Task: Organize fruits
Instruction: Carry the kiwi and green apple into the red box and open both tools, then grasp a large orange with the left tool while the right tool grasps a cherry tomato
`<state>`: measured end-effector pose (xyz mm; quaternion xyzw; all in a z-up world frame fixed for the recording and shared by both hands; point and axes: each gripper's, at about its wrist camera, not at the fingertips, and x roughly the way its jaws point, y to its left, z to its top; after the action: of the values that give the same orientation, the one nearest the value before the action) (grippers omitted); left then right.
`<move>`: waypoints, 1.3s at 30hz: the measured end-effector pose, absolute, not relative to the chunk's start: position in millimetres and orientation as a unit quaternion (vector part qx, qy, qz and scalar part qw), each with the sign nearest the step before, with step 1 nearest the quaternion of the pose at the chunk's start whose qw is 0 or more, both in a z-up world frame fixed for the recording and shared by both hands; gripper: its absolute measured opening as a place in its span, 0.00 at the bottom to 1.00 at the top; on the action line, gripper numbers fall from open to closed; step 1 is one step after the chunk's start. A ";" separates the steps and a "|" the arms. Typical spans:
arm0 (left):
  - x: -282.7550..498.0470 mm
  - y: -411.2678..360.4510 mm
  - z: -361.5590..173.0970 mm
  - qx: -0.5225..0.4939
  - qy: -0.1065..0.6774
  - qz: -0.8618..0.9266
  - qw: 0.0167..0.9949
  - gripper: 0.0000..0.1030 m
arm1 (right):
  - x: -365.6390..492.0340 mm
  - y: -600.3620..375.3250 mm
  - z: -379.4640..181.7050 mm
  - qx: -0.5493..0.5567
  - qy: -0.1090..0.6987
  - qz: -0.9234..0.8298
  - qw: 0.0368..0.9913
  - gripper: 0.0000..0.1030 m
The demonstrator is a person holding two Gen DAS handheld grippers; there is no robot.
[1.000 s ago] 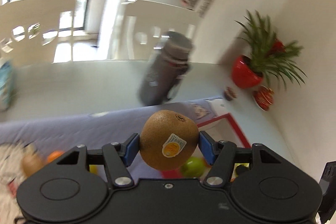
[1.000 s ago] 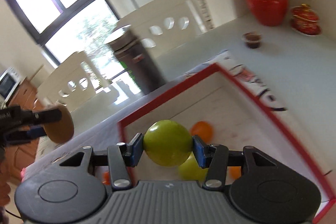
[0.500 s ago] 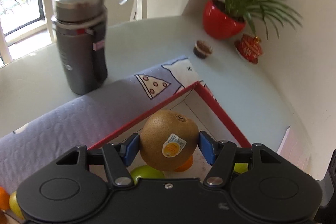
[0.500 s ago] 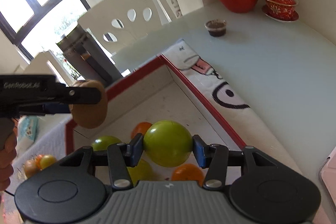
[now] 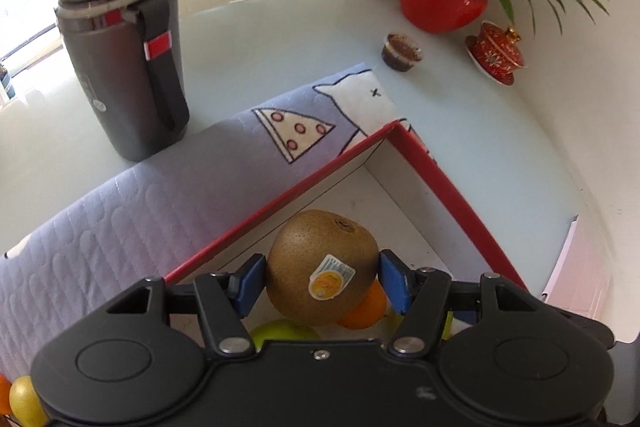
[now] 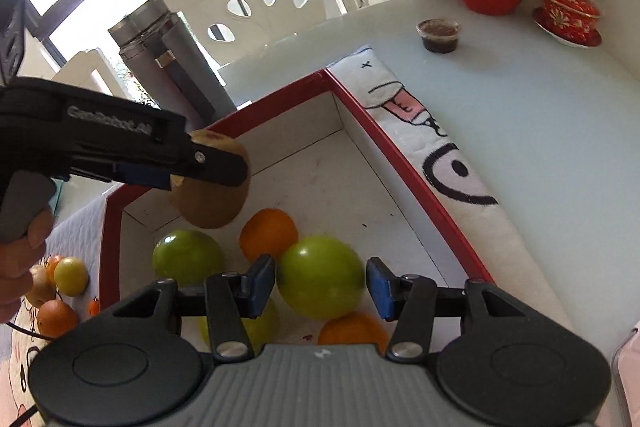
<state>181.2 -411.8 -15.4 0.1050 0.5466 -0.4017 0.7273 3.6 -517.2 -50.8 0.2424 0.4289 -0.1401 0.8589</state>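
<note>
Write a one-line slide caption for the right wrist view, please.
Right gripper opening around a green fruit over the red-rimmed box; left gripper holds a kiwi.

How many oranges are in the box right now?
2: one orange mid-box beside the kiwi, another orange low in the right wrist view, partly behind the right claw. More may be hidden.

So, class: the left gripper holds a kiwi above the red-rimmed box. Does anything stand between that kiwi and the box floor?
No lid or cover bars the red-rimmed box. The kiwi in the left gripper hangs over the open top. An orange and a green fruit already lie below it, so it may land against them; bare floor lies farther back.
</note>
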 end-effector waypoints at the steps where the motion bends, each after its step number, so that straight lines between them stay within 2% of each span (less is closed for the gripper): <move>1: 181.2 -411.1 -16.9 0.106 0.550 -0.398 0.727 0.71 | 3.7 -518.2 -50.2 0.246 0.429 -0.140 0.858 0.57; 9: 180.5 -405.5 -8.4 0.093 0.544 -0.397 0.733 0.73 | -7.2 -524.8 -44.4 0.268 0.421 -0.153 0.853 0.63; 22: 171.1 -372.5 31.9 0.102 0.513 -0.373 0.766 0.78 | -16.2 -511.2 -11.4 0.247 0.407 -0.150 0.867 0.65; 39: 183.2 -238.3 83.9 0.044 0.486 -0.293 0.822 0.78 | 17.3 -439.0 48.0 0.165 0.391 -0.083 0.902 0.66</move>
<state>183.2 -238.3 83.9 0.0437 0.4861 -0.2928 0.8222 17.3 -439.0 48.0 0.1645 0.3910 -0.0825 0.9018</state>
